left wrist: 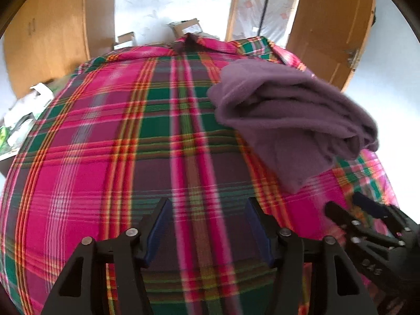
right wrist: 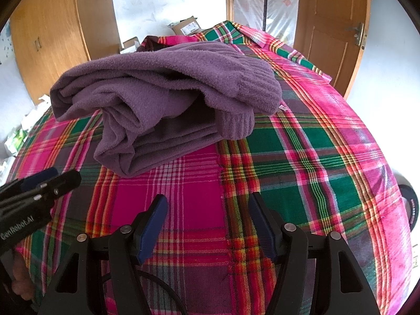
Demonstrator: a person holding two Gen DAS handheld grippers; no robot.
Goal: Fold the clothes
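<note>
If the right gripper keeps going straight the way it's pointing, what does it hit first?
Probably the folded purple sweater. The right gripper is open over the plaid cloth, aimed slightly right of the sweater's near edge; depth is unclear, so it might skim the cloth first.

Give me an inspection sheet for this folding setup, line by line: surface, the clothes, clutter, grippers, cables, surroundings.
Surface: plaid cloth covers it, fairly flat.
Job's things: purple fleece garment, roughly folded into a bundle, lying on the cloth.
Clutter: cardboard boxes behind; white packaging at the left edge.
Grippers: left gripper and right gripper both open, empty, above the cloth.
Cables: a black one under the right gripper.
Surroundings: wooden wardrobe, wooden door.
</note>
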